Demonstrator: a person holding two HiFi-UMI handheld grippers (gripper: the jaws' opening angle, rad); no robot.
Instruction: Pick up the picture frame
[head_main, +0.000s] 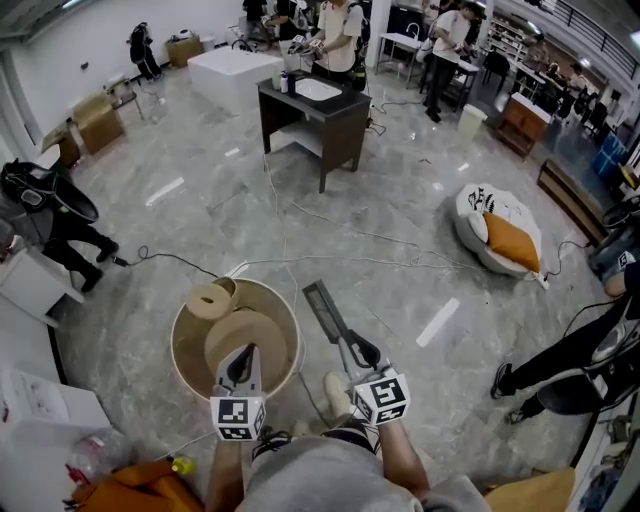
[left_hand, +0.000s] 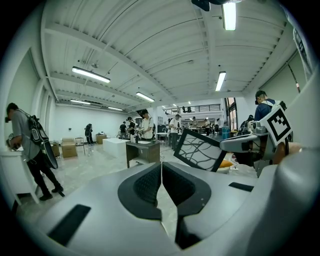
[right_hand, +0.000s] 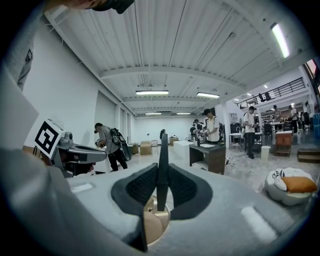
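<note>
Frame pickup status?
Done: the right gripper is shut on the picture frame, gripped by its edge and up in the air, clear of the floor. In hand: just holding it. Left: nothing for the pickup itself; the left gripper is shut and empty.

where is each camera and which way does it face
Head view: on the person's head, facing steeply down at a round beige tub; shows both arms, left gripper, and right gripper holding the black-rimmed picture frame.
Left gripper view: on the left gripper, facing level across the hall; its shut, empty jaws, right gripper and frame show.
Right gripper view: on the right gripper, facing level; jaws clamped on the frame's edge, left gripper at left.
Shared: all three see the dark rectangular table.
</note>
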